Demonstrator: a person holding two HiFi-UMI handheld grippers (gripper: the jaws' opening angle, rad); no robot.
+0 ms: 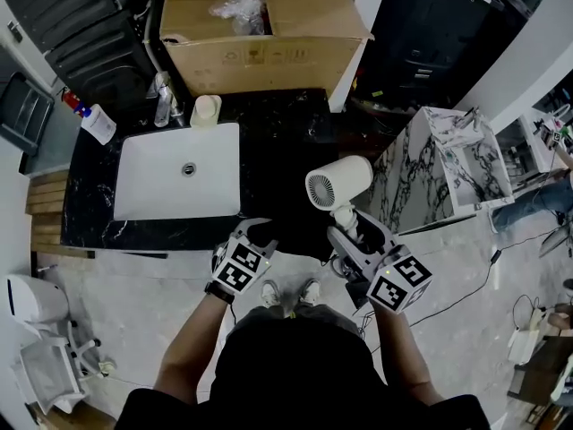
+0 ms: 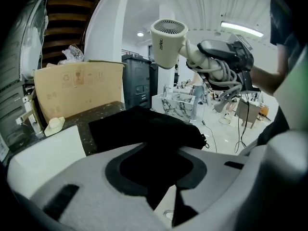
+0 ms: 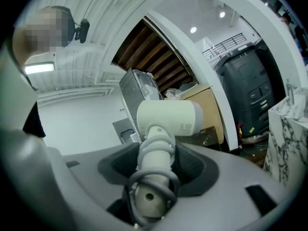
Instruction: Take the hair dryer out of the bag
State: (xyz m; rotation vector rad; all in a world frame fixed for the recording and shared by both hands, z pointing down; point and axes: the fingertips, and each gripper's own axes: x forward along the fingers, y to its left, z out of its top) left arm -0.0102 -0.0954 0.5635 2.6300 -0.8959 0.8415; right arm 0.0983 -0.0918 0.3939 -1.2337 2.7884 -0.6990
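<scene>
The white hair dryer [image 1: 338, 184] is up in the air over the dark countertop's right end, its grille facing the camera. My right gripper [image 1: 349, 231] is shut on its handle [image 3: 155, 150], which has the cord coiled round it. The black bag [image 2: 144, 129] lies slack on the counter near the front edge, hard to make out in the head view. My left gripper [image 1: 258, 231] is at the bag's near edge. Its jaws stand almost together with black fabric running between them [image 2: 159, 177]. In the left gripper view the dryer [image 2: 169, 42] hangs well above the bag.
A white sink basin [image 1: 179, 173] is set in the counter at the left, with a faucet [image 1: 164, 97], a cup [image 1: 205, 110] and a spray bottle [image 1: 97, 122] behind it. A cardboard box [image 1: 260, 43] stands at the back. A marble-patterned cabinet [image 1: 430, 164] is at the right.
</scene>
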